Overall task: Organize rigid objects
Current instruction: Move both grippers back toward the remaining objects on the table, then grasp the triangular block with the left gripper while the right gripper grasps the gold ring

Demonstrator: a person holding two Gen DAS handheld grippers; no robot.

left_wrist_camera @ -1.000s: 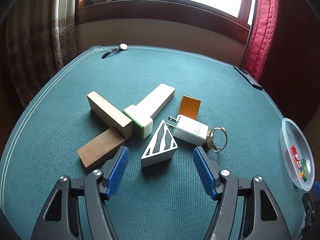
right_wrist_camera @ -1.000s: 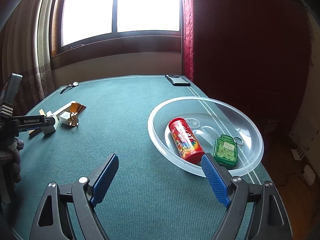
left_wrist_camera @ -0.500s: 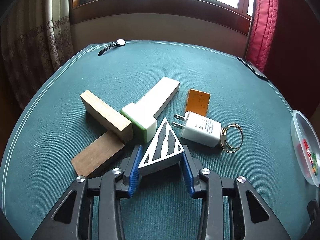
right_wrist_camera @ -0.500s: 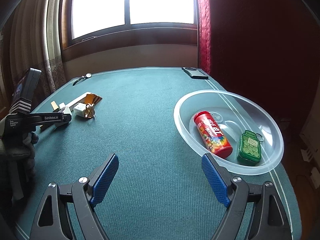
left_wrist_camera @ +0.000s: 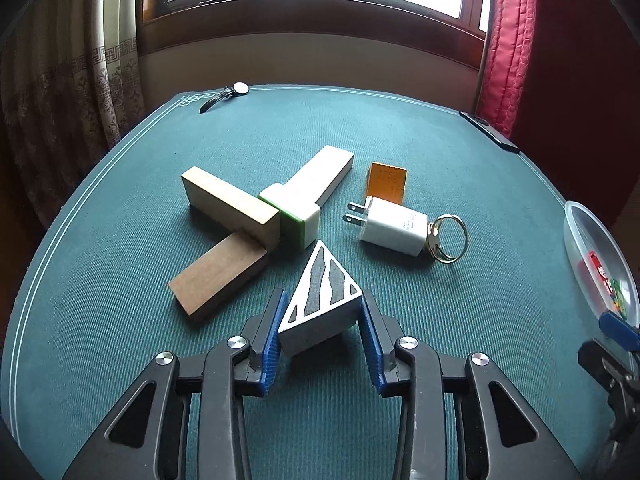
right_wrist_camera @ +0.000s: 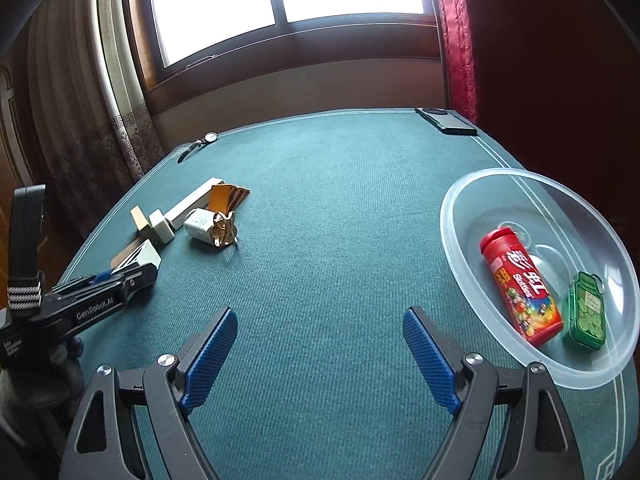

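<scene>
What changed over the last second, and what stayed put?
The left gripper moved in and its jaws have just closed on the triangular block. The right gripper swung left, jaws open, leaving the bowl off right. The charger and wooden blocks stayed put.

The counter point(left_wrist_camera: 120, 272) wears a matt teal cloth with a fine ribbed weave. On it lie bare matt wooden blocks, one pale point(left_wrist_camera: 230, 204), one dark brown point(left_wrist_camera: 216, 276). The triangular block point(left_wrist_camera: 320, 300) looks matt white with rough black patches. The charger point(left_wrist_camera: 394, 226) is smooth white plastic with metal prongs; the ring point(left_wrist_camera: 450, 236) beside it is shiny gold metal. At the right, the bowl point(right_wrist_camera: 480, 208) is clear glossy plastic. The hand-held gripper pads point(right_wrist_camera: 210, 356) are ridged blue rubber on black plastic
</scene>
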